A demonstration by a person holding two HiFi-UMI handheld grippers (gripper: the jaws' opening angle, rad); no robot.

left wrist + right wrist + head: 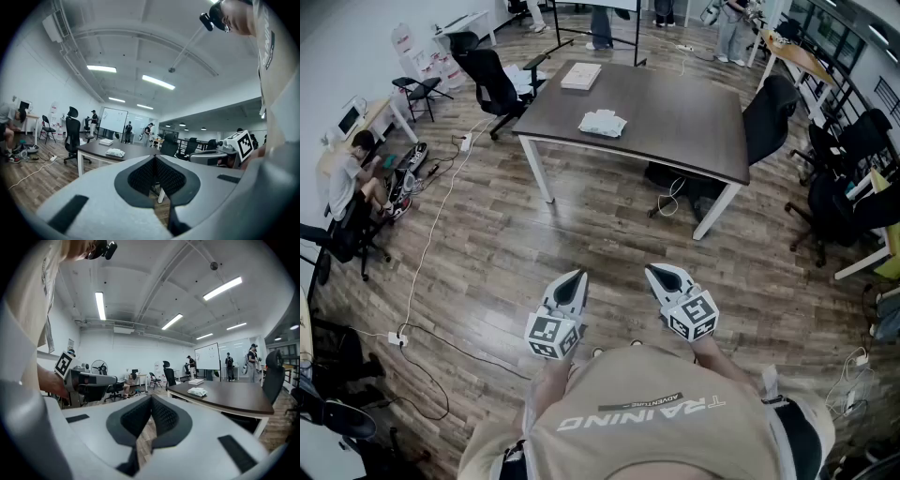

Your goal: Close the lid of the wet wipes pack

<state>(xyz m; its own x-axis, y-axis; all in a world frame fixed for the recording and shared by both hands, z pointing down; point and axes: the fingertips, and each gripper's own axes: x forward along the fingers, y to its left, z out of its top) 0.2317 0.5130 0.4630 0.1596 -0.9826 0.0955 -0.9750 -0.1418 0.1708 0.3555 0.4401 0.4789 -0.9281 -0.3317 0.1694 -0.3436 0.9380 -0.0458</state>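
The wet wipes pack [602, 123] is a pale soft packet lying on the dark brown table [675, 131], far ahead of me. In the left gripper view the wipes pack [115, 152] shows small on the table; in the right gripper view the pack [197, 392] shows too. Both grippers are held close to my chest, well short of the table. My left gripper [574, 278] and right gripper [657, 273] are shut with nothing between their jaws. I cannot make out the pack's lid at this distance.
A flat box or book [581, 76] lies at the table's far end. Black office chairs [492, 84] stand left of the table, another chair [769, 117] at its right. Cables [427, 244] run across the wooden floor. A person [347, 178] sits at left; others stand beyond.
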